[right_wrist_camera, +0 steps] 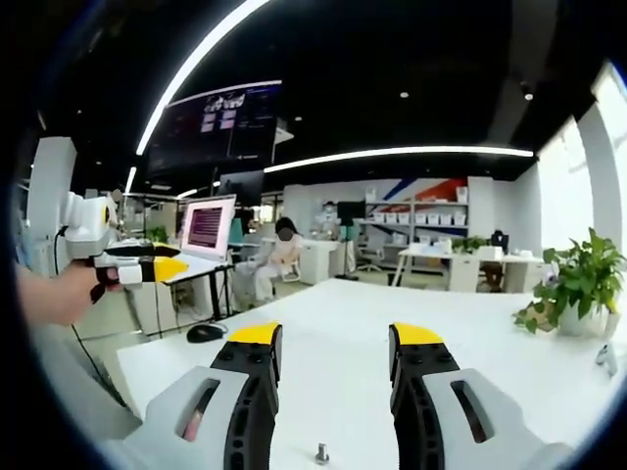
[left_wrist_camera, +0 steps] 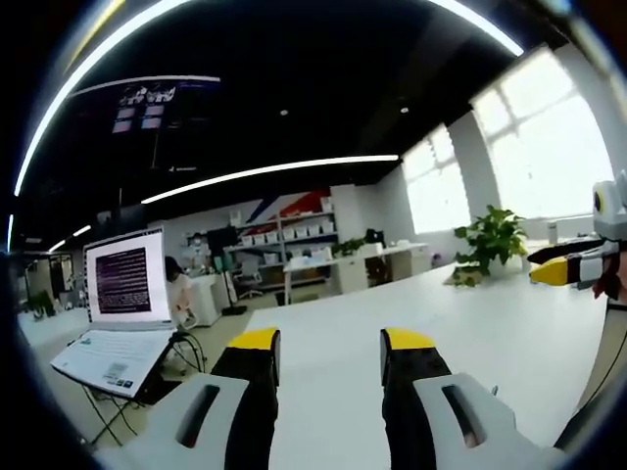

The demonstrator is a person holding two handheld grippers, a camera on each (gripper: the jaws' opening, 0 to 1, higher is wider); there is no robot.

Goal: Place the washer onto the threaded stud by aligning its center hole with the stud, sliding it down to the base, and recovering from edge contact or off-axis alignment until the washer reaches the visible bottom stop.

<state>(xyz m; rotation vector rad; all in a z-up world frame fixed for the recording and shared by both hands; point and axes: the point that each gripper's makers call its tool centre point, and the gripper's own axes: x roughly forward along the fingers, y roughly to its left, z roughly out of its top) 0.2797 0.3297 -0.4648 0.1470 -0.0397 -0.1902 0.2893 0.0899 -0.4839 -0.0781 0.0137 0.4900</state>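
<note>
White counter (right_wrist_camera: 333,352) carries the threaded stud (right_wrist_camera: 321,453), just ahead between the right hand-held gripper (right_wrist_camera: 335,354) jaws. Both it and the left hand-held gripper (left_wrist_camera: 320,351) gape wide, empty. No washer visible; a hurried, off-axis approach could catch the stud's edge.

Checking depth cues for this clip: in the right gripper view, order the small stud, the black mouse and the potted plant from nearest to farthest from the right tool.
1. Stud, just ahead, between the jaws.
2. Mouse, left on the table.
3. Plant, far right.
</note>
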